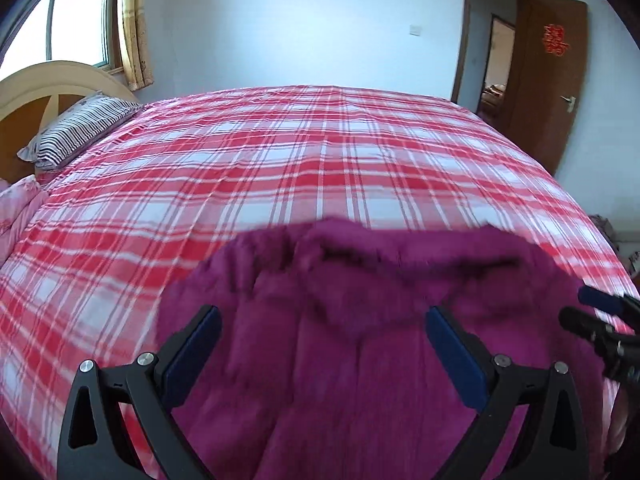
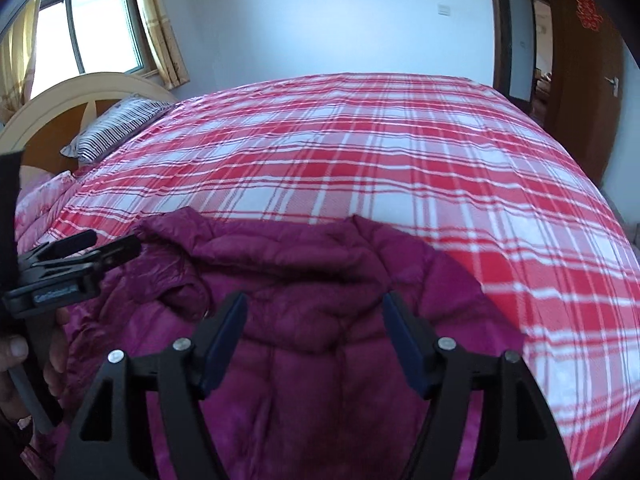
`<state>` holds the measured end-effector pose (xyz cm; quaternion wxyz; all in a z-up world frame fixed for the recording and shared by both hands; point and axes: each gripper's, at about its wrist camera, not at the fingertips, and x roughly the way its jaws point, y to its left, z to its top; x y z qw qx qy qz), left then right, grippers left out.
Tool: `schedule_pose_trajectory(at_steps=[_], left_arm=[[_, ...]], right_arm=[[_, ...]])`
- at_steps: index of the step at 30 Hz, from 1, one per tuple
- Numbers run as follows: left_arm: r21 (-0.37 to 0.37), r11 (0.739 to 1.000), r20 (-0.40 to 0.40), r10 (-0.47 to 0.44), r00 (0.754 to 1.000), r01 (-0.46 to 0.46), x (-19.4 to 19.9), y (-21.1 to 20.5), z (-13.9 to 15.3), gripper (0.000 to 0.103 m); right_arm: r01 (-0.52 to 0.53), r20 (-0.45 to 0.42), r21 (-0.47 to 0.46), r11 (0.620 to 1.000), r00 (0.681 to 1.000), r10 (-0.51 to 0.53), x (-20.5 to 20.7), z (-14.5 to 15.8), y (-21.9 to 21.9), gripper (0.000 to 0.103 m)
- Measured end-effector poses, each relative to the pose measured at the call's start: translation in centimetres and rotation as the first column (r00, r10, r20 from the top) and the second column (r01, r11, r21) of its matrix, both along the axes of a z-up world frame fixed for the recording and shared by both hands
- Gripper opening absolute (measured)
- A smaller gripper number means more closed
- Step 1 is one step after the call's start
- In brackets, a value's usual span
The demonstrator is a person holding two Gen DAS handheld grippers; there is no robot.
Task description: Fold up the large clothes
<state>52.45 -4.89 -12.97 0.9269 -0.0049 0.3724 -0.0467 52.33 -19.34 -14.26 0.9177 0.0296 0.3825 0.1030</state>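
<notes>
A magenta quilted puffer jacket (image 1: 304, 384) (image 2: 316, 396) lies spread on the near part of the bed, with its collar and hood edge towards the far side. My left gripper (image 1: 322, 318) hovers over the jacket with its jaws wide apart and nothing between the pads. My right gripper (image 2: 314, 306) is also open above the jacket, its blue pads clear of the fabric. Each gripper shows in the other's view: the right gripper (image 1: 585, 307) at the right edge, the left gripper (image 2: 100, 250) at the left edge, held by a hand (image 2: 16, 348).
The bed (image 1: 304, 152) (image 2: 360, 152) wears a red and white plaid sheet. A striped pillow (image 1: 80, 132) (image 2: 116, 128) lies by the cream headboard (image 1: 48, 80), with a pink quilt (image 1: 16, 208) beside it. A window is at the far left, and an open brown door (image 1: 548, 80) at the far right.
</notes>
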Motion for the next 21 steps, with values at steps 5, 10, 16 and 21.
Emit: schedule_pose_trajectory(at_steps=[5, 10, 16, 21], left_arm=[[0.009, 1.000, 0.014, -0.026, 1.000, 0.026, -7.2, 1.8, -0.2, 0.102], [-0.021, 0.999, 0.051, -0.030, 0.998, 0.031, -13.4, 3.9, 0.4, 0.102], [0.015, 0.999, 0.062, -0.030, 0.998, 0.030, -19.1, 6.0, 0.0, 0.102], [0.028, 1.000, 0.050, -0.006, 0.999, 0.004, -22.5, 7.8, -1.0, 0.102]], right_arm=[[-0.010, -0.025, -0.003, 1.000, 1.000, 0.010, -5.5, -0.4, -0.1, 0.075], [-0.016, -0.058, 0.034, 0.999, 0.998, 0.018, -10.9, -1.0, -0.9, 0.077], [0.033, -0.070, 0.068, 0.997, 0.997, -0.028, -17.2, -1.3, -2.3, 0.081], [0.056, -0.096, 0.077, 0.995, 0.994, -0.048, -21.2, -2.0, -2.6, 0.081]])
